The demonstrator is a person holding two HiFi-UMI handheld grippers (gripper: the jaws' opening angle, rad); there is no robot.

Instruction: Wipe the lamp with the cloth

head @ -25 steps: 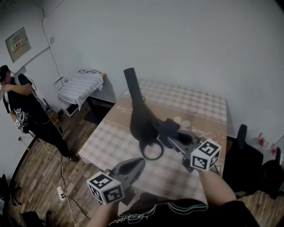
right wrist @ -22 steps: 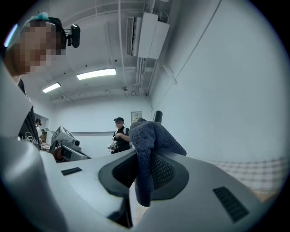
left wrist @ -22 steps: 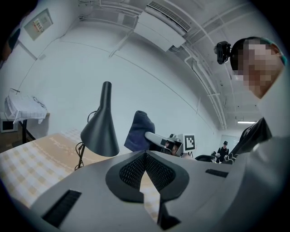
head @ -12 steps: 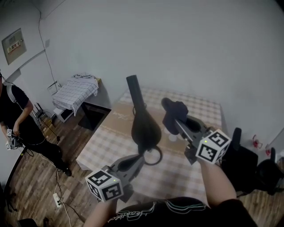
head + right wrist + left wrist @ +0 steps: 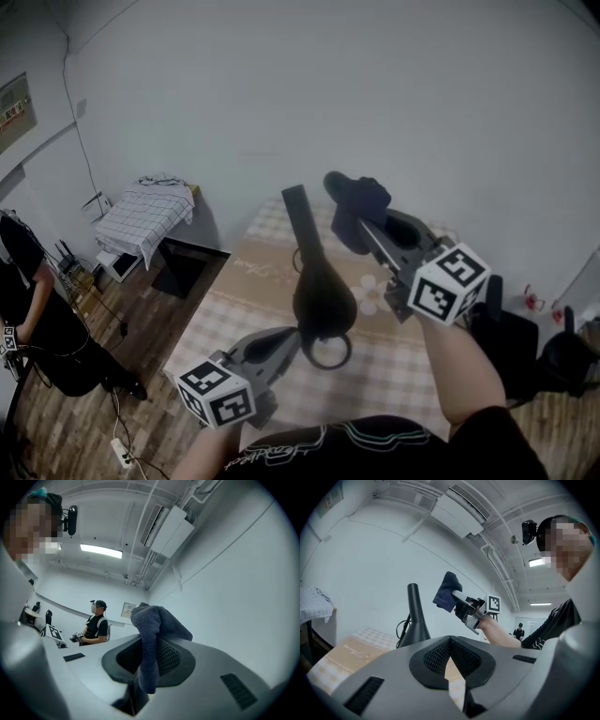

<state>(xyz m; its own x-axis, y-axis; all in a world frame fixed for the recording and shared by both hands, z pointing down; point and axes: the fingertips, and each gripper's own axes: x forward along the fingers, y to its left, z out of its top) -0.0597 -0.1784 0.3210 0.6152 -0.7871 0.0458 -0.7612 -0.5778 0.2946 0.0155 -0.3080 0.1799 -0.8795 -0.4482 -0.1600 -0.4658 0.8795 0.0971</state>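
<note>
A black lamp (image 5: pixel 322 298) stands on the checked table (image 5: pixel 248 281), its thin stem rising from a bulbous body with a ring at the foot. It also shows in the left gripper view as the lamp (image 5: pixel 414 620), ahead and to the left. My right gripper (image 5: pixel 361 223) is raised to the right of the stem's top, shut on a dark blue cloth (image 5: pixel 354 204). The cloth (image 5: pixel 152 641) hangs from the pinched jaws of the right gripper (image 5: pixel 144 670). My left gripper (image 5: pixel 281 345) sits low by the lamp's foot, jaws together, apart from the lamp.
A small side table under a checked sheet (image 5: pixel 145 208) stands at the far left wall. A person (image 5: pixel 33 314) stands on the wooden floor at left. A black chair (image 5: pixel 511 328) is at the table's right. A power strip (image 5: pixel 122 454) lies on the floor.
My right gripper has lifted the cloth from the lamp's body up to beside the stem's top. The left gripper has stayed low by the foot.
</note>
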